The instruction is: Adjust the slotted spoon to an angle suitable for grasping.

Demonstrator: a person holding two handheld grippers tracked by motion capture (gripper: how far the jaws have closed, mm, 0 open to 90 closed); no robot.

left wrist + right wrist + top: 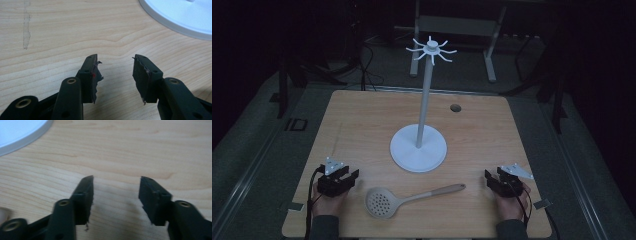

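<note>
A white utensil stand (418, 148) with a tall pole and hooked arms at its top (431, 48) rises from the middle of the wooden table (362, 115). A beige slotted spoon (382, 202) lies flat in front of it, handle pointing right. My left gripper (346, 176) rests low at the table's front left, jaws open over bare wood (116, 66). My right gripper (490, 179) sits at the front right, jaws also open with nothing between them (116, 185). The stand's round base (180, 17) shows at the upper right of the left gripper view and at the upper left of the right gripper view (17, 135).
A small dark round hole (455, 107) is set in the table at the back right. A strip of tape residue (26, 27) marks the wood. Metal frame legs (489, 45) stand on the dark floor behind the table.
</note>
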